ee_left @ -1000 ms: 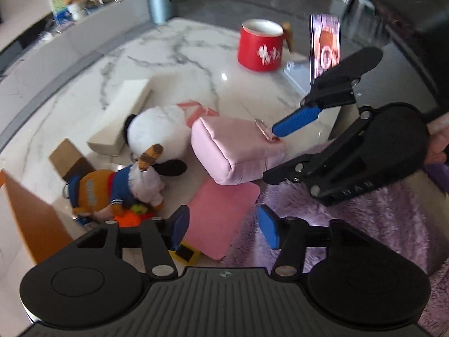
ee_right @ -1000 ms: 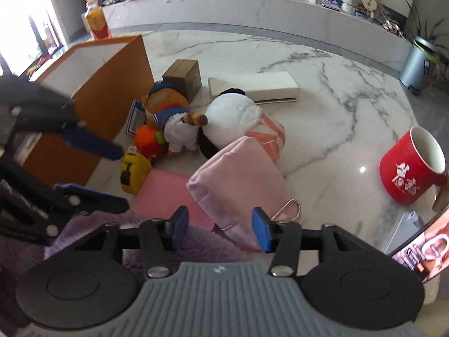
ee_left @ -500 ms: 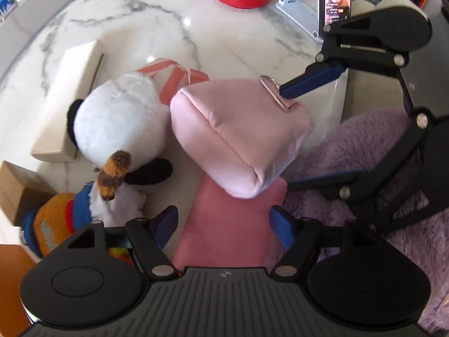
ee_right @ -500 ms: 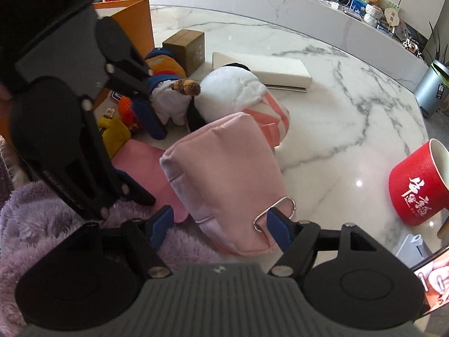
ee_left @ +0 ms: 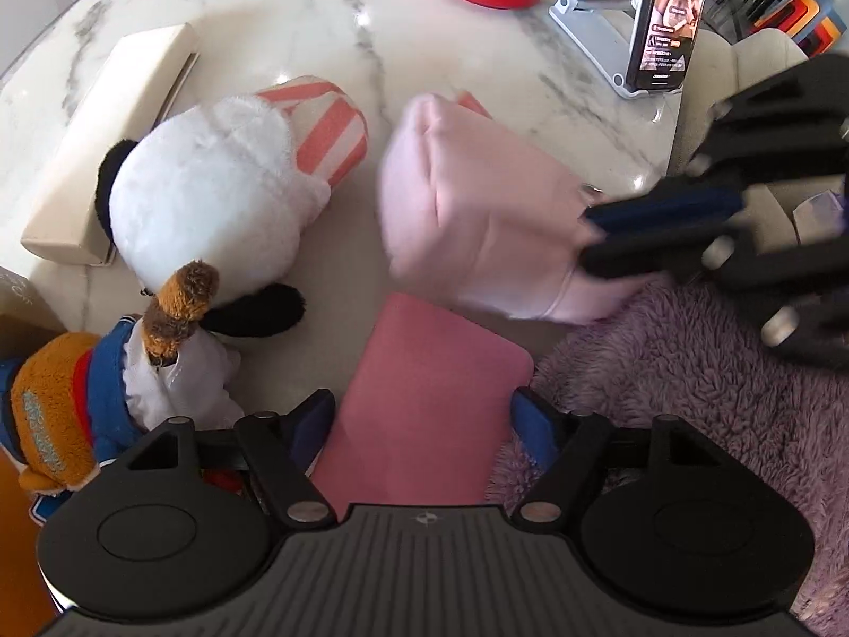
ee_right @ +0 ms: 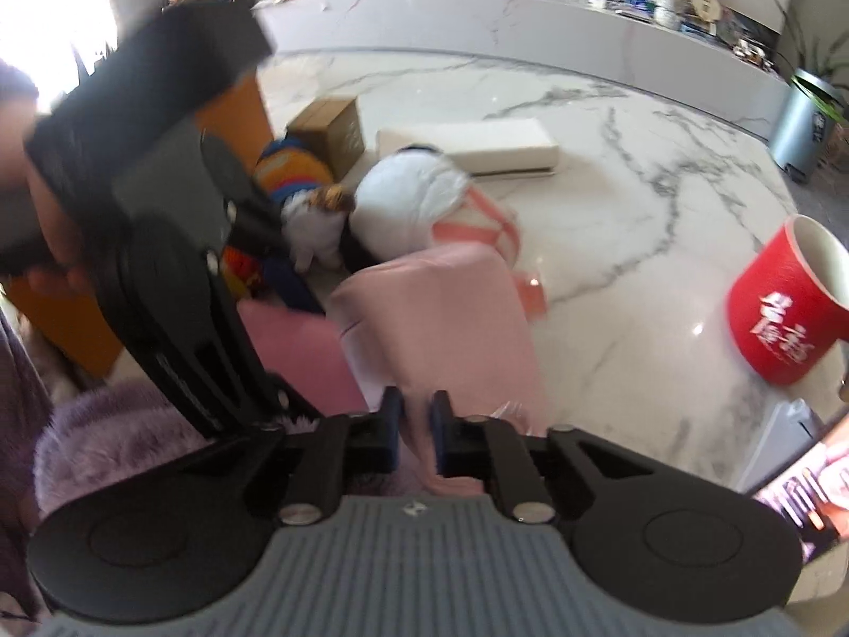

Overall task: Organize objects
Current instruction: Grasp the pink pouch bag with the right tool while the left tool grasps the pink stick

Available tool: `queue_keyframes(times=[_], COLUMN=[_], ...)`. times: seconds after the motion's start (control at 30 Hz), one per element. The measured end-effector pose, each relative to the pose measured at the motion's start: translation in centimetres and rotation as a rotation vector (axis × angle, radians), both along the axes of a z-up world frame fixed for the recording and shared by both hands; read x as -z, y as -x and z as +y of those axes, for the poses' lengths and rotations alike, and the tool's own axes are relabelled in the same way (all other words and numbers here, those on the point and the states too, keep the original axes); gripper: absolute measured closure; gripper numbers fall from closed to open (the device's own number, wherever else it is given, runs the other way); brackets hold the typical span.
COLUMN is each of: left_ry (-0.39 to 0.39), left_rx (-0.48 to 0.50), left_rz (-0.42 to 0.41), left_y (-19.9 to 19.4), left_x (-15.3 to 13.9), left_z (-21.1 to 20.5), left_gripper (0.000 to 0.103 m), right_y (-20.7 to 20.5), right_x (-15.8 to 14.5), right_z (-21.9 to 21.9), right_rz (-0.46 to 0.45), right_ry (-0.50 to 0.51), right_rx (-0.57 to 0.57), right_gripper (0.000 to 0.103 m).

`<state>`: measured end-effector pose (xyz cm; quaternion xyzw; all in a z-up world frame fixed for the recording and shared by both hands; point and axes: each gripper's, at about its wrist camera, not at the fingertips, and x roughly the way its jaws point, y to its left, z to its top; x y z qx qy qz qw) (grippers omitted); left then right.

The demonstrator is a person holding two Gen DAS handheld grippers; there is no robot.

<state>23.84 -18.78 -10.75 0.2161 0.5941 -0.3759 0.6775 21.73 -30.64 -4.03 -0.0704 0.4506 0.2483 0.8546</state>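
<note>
A light pink pouch (ee_left: 477,223) lies on the marble table, and my right gripper (ee_right: 416,432) is shut on its near end (ee_right: 440,329); it shows blurred from the side in the left wrist view (ee_left: 658,236). My left gripper (ee_left: 424,424) is open, with its fingers on either side of a flat pink pad (ee_left: 430,387) below it. A white and black plush (ee_left: 212,201) and an orange and blue plush (ee_left: 58,403) lie to the left.
A purple fluffy cloth (ee_left: 690,382) covers the near right. A red mug (ee_right: 785,308), a phone on a stand (ee_left: 668,16), a long white box (ee_left: 106,148), a cardboard box (ee_right: 329,130) and an orange box (ee_right: 69,318) stand around.
My right gripper has closed on the pink pouch's near end. My left gripper has moved down closer over the pink pad and stayed open.
</note>
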Motion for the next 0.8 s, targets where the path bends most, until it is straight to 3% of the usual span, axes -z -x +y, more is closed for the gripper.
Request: queue_keyframes(times=[0.2,0.4,0.57,0.67,0.8], left_ry=[0.012,0.050,0.101,0.096,0.061], left_rx=[0.005,0.029,0.057,0.063,0.100], left_rz=[-0.062,-0.088,-0.025,0.035,0.014], left_y=[0.8,2.0,2.6,2.4,3.2], left_x=[-2.2,-4.9,-6.4,-5.3,-4.6], left_z=[0.5,1.2,1.5,0.1,-1.1], left_gripper=[0.053,0.071,0.074,0.074,0.074], right_y=[-0.6,-1.6,-1.8,-1.9,-2.0], right_x=[-1.7,-0.8,-0.5,-0.3,0.0], right_z=[-3.2,-5.3,-5.9,-5.8,-4.6], right_rz=[0.122,0.220,0.226,0.226,0.204], right_ry=[-0.125,-0.189,-0.203,-0.207,-0.164], right_rx=[0.092,0.177,0.205,0.197,0.175], right_gripper=[0.096,0.096,0.096,0.095,0.088])
